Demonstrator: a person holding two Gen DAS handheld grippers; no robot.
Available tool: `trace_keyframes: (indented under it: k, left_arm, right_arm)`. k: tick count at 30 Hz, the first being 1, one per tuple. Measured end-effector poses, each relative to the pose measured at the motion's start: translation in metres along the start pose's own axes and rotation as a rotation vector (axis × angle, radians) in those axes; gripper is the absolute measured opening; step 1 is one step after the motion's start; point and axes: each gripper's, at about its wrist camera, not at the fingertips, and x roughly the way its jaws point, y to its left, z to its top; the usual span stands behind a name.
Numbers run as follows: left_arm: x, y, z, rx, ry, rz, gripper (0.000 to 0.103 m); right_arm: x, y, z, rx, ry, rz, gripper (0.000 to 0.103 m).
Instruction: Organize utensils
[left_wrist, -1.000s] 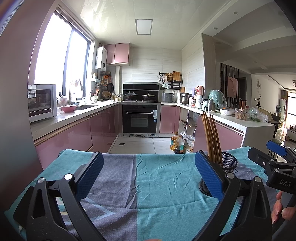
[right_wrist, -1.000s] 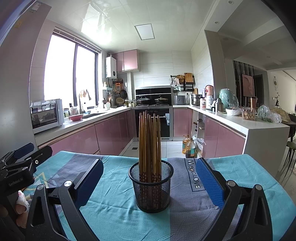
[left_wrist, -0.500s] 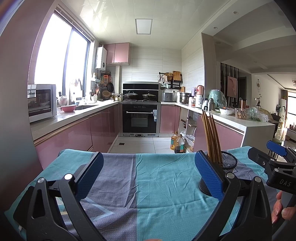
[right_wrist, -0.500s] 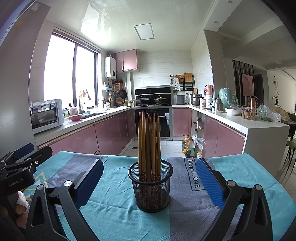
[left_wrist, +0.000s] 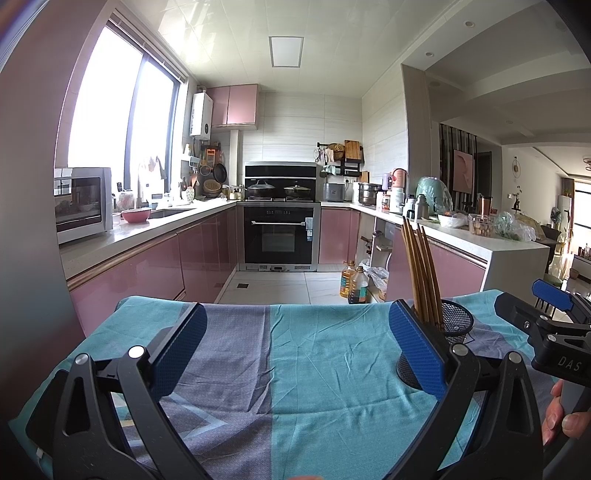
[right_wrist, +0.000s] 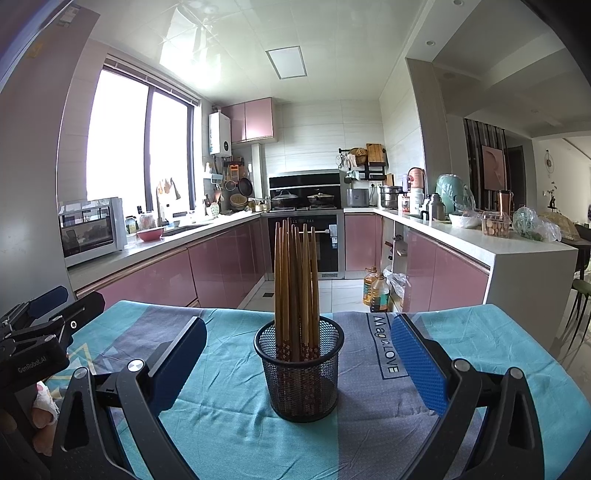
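Note:
A black mesh holder (right_wrist: 300, 373) stands upright on the teal and grey tablecloth (right_wrist: 229, 417), with several wooden chopsticks (right_wrist: 295, 284) standing in it. My right gripper (right_wrist: 295, 362) is open, its blue pads either side of the holder and nearer the camera, touching nothing. In the left wrist view the same holder (left_wrist: 452, 325) and chopsticks (left_wrist: 421, 273) sit partly behind the right pad. My left gripper (left_wrist: 295, 350) is open over bare cloth (left_wrist: 295, 369), empty. The right gripper (left_wrist: 554, 332) shows at that view's right edge, held by a hand (left_wrist: 563, 417).
The table's far edge (left_wrist: 295, 304) drops to a kitchen floor. Pink cabinets, an oven (left_wrist: 279, 236) and counters lie beyond. Oil bottles (right_wrist: 375, 291) stand on the floor. The left gripper's body (right_wrist: 33, 343) sits at the left edge of the right wrist view.

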Motion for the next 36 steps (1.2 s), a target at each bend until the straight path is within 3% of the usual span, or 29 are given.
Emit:
trace_keyframes:
  k: [36]
  left_arm:
    - [0.0034,-0.001,-0.0076,0.005,0.009,-0.003,0.097]
  right_arm:
    - [0.0035,-0.0015,-0.0029,0.008,0.013,-0.002,0.097]
